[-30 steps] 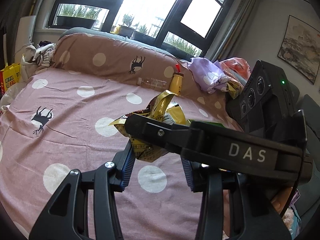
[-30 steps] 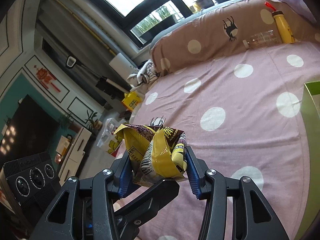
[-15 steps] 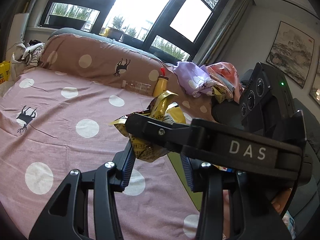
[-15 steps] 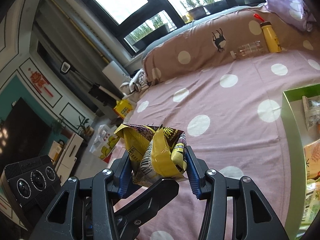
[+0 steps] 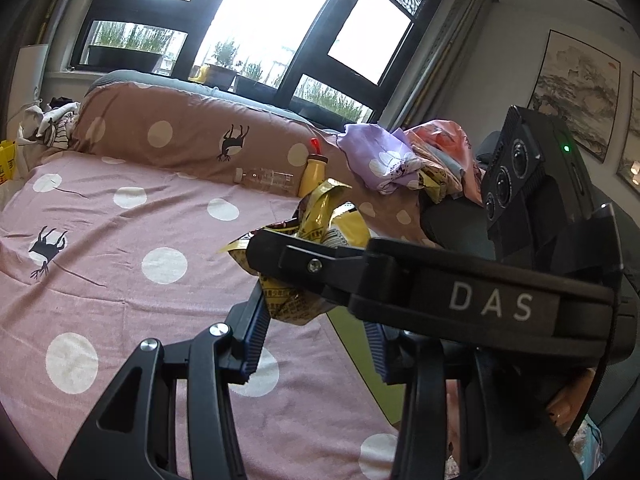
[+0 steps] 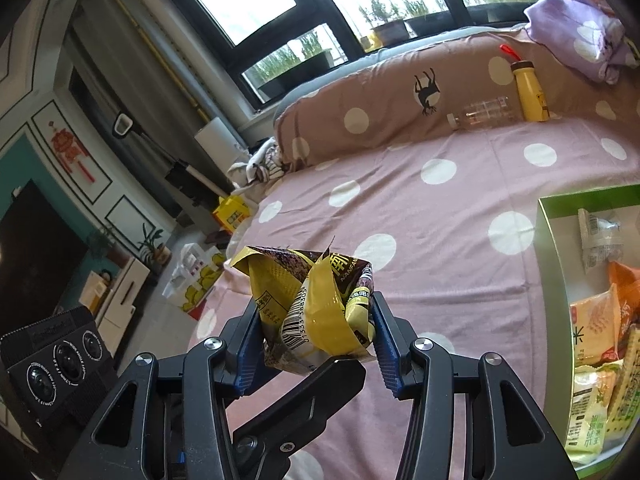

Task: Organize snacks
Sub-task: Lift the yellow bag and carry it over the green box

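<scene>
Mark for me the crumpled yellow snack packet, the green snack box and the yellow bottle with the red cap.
Crumpled yellow snack packet (image 6: pixel 320 312): right wrist view, its barcode face.
Green snack box (image 6: pixel 549 240): right wrist view, its left wall.
Yellow bottle with the red cap (image 6: pixel 530 94): right wrist view, mid-body.

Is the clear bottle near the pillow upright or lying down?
Lying down. The clear bottle rests on its side on the bedsheet, beside the upright yellow bottle.
</scene>
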`<state>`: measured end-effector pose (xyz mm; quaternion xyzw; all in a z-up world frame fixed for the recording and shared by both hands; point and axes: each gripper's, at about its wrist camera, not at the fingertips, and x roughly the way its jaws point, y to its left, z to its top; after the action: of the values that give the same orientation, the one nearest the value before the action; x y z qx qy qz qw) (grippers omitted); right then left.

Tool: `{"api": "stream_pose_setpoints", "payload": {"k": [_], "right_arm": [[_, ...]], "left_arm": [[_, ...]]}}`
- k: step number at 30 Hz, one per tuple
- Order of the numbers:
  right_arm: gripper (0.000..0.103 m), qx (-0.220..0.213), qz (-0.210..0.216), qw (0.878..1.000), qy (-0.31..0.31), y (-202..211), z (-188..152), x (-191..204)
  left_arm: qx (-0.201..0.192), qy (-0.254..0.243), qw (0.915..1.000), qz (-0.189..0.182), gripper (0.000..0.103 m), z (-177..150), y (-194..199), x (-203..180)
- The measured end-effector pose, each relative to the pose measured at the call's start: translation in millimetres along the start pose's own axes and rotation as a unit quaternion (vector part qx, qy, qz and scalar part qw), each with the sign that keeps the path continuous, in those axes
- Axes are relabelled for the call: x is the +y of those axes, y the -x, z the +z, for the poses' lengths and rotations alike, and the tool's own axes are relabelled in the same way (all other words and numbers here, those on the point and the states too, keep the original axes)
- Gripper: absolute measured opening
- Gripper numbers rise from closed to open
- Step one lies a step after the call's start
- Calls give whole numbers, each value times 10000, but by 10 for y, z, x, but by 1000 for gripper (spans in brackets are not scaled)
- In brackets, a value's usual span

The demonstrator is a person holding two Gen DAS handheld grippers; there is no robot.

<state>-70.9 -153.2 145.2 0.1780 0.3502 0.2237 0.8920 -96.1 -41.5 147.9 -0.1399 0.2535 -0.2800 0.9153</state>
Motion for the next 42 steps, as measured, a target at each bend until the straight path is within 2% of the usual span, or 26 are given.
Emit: {"api": "stream_pose_setpoints", "payload": {"k": [9, 17, 20, 31, 42], "right_arm": [[52, -239, 156, 9990, -345, 179, 49, -221], [52, -557, 145, 9948, -843, 376, 140, -634], [52, -708, 65, 9925, -992, 472, 151, -765], [52, -953, -197, 9830, -1554, 652, 164, -1205], [52, -1177, -294, 9743, -1901, 792, 111, -1457]], "left_arm": [[208, -363, 9991, -30, 43, 121, -204, -230], [404, -505, 9970, -425, 43, 175, -559, -468], [514, -589, 9952, -591, 43, 202, -677, -574], [989, -909, 9875, -819, 43, 207, -1105, -873], [1209, -1135, 9808, -1030, 43, 208, -1317, -1038]]}}
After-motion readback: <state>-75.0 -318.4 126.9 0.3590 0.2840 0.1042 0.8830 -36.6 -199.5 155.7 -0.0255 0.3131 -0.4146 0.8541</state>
